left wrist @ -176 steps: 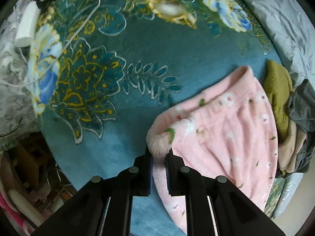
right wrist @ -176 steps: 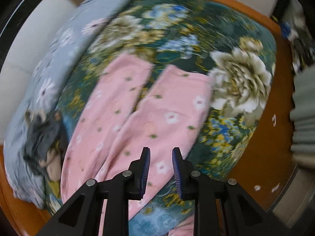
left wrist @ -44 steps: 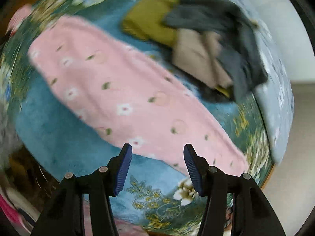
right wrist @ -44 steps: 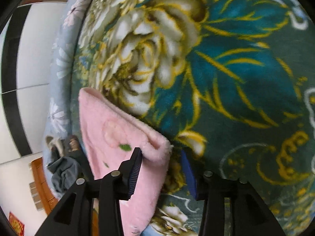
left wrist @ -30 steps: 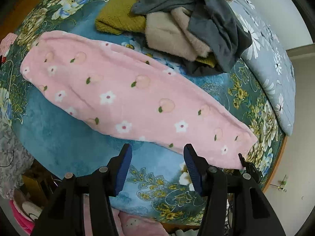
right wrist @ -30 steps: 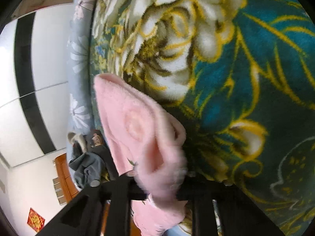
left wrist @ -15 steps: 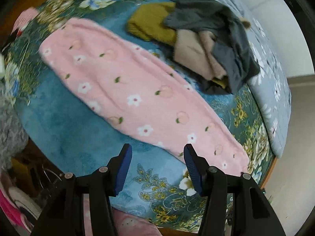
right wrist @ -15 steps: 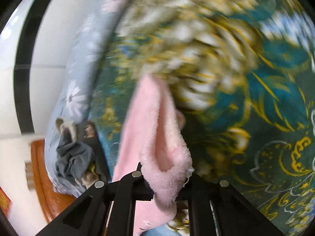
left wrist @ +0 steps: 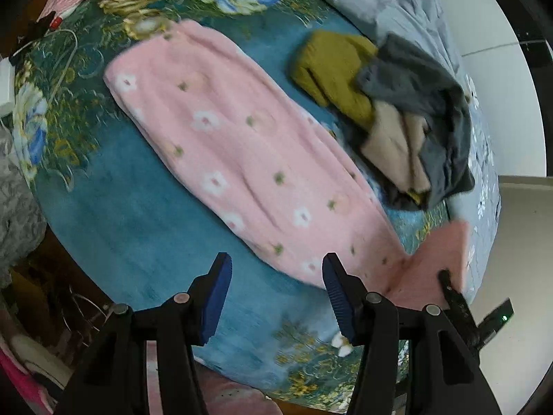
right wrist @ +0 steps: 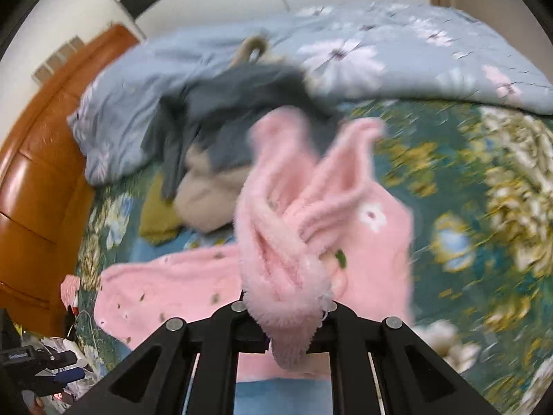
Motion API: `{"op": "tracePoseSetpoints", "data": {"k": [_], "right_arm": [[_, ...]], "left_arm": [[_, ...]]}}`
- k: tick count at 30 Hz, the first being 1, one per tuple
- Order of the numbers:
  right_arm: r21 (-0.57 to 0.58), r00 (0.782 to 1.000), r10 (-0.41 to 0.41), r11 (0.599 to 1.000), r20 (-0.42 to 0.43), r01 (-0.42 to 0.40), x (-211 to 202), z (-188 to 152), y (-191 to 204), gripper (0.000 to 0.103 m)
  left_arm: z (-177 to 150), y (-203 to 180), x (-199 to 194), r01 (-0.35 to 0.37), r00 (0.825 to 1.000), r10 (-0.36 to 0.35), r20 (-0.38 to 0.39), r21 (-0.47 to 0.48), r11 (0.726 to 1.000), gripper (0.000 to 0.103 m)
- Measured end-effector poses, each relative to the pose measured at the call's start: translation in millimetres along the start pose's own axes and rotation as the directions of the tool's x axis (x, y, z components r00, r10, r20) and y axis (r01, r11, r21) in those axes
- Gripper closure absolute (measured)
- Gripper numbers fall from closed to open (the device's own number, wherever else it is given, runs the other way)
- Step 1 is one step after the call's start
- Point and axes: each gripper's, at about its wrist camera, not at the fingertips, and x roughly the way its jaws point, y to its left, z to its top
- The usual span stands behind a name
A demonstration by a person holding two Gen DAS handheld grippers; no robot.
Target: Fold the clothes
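Pink trousers (right wrist: pixel 283 276) hem pinched, right tongs (right wrist: pixel 287 318).

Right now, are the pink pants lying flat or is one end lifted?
One end is lifted. The right hand-held gripper pinches the cuff end up, while the rest of the pink pants lies spread on the blanket.

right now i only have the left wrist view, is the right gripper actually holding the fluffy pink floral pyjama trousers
Observer: Yes. The right gripper is shut on a bunched cuff of the fluffy pink floral pyjama trousers.
Operator: is that end lifted
Observer: Yes, it hangs up off the teal floral blanket.
Operator: whats behind it
Observer: An orange-brown wooden headboard, left of the pale blue flowered quilt.
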Motion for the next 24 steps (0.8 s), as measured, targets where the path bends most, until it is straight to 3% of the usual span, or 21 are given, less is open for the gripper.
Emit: {"op": "tracePoseSetpoints", "data": {"k": [4, 8, 12, 15, 18, 24], "right_arm": [[-0.029, 0.992, -0.052, 0.998, -0.111, 0.049, 51, -26, 57, 0.092], [-0.08, 0.97, -0.106, 0.993, -0.22, 0.09, 98, -58, 107, 0.091], [-0.126, 0.941, -0.133, 0.987, -0.312, 0.098, 117, -82, 132, 0.078], [-0.06, 0.941, -0.032, 0.998, -0.337, 0.013, 101, -92, 122, 0.063], [0.029, 0.951, 0.008, 1.0, -0.309, 0.001, 70, -95, 94, 0.057], [0.176, 0.964, -0.085, 0.976, -0.252, 0.132, 2, -85, 13, 0.055]], "left_arm": [[34, 35, -15, 0.003, 1.0, -0.003, 0.015, 0.018, 1.0, 0.047], [58, 68, -20, -0.033, 0.999, 0.033, 0.01, 0.035, 0.999, 0.047], [72, 86, -12, -0.038, 0.999, 0.038, -0.019, 0.026, 0.999, 0.047], [75, 85, 6, -0.02, 0.998, 0.021, -0.061, 0.018, 1.0, 0.047], [76, 69, 31, 0.012, 0.994, -0.01, -0.11, 0.02, 1.0, 0.047], [71, -9, 88, 0.129, 0.977, -0.11, -0.181, 0.096, 0.987, 0.047]]}}
